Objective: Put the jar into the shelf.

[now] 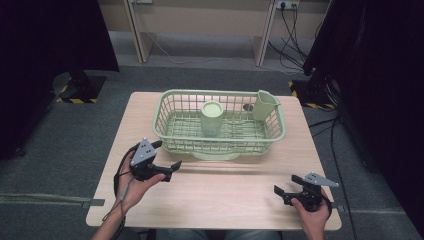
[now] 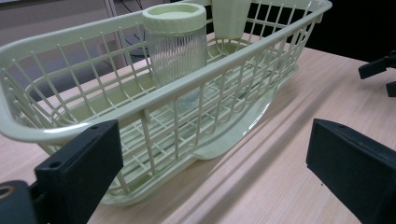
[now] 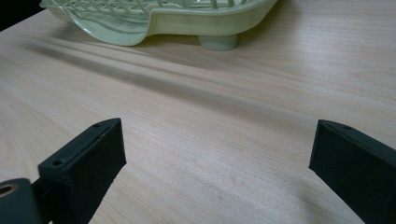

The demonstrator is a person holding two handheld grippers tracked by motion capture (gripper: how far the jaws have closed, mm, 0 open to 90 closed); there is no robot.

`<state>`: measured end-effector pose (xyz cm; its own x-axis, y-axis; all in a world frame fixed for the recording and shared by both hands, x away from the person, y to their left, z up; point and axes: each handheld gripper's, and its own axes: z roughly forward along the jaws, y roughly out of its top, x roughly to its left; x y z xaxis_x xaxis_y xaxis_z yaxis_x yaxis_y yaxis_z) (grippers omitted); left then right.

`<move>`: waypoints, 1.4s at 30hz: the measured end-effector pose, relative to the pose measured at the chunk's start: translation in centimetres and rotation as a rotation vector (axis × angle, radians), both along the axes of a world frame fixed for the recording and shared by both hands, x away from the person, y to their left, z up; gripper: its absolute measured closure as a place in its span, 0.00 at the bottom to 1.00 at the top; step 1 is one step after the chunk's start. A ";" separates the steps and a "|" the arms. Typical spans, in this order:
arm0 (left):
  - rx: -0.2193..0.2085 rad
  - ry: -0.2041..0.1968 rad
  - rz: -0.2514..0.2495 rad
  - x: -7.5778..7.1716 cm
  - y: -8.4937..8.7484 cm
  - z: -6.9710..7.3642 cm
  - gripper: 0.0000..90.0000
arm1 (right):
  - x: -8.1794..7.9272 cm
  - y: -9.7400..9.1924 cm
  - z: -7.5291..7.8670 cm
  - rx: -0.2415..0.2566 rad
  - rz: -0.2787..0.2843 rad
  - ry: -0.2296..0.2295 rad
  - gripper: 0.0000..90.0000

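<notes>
A ribbed clear glass jar with a pale green screw lid [image 1: 211, 118] is standing upright near the middle of a pale green plastic lattice basket [image 1: 165, 131], which is resting on the far half of the light wooden table [image 1: 220, 195]. A pale green plastic cup holder [image 1: 264, 105] is clipping onto the basket's far right corner.

The left gripper [image 1: 170, 166] is hovering just off the basket's near left side with its jaws spread wide and holding nothing, and its own view is looking across the rim at the jar. The right gripper [image 1: 281, 192] is hanging low over bare table near the front right edge, jaws likewise parted and empty.

The jar is probably rigid, fairly heavy for its size and breakable, and its ribbed wall should be giving the jaws more bite than the smooth lid. Closing across the body just under the lid looks safest. The basket seems light and slightly springy, and may be sliding if nudged.
</notes>
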<state>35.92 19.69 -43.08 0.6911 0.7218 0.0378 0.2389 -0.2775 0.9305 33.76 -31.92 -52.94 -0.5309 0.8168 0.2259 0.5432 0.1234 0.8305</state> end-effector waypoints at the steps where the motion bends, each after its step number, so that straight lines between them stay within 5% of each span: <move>1: 0.000 0.001 -0.001 -0.1 0.1 -0.1 0.04 | 0.0 0.0 0.0 0.000 0.000 -0.001 0.04; 30: -0.011 0.044 -0.022 -1.2 0.7 -5.3 0.04 | 0.0 0.0 0.0 0.003 0.001 0.001 0.04; 33: -0.015 0.071 -0.027 -1.0 0.5 -7.2 0.04 | 0.0 0.0 0.0 0.004 0.003 0.001 0.04; 42: -0.025 0.084 -0.025 -0.9 0.5 -8.2 0.04 | 0.0 0.0 0.0 0.003 0.004 -0.002 0.04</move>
<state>35.05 20.24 -51.24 0.7089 0.7043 -0.0389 0.3100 -0.2616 0.9140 33.75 -31.95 -52.94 -0.5342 0.8142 0.2273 0.5415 0.1231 0.8316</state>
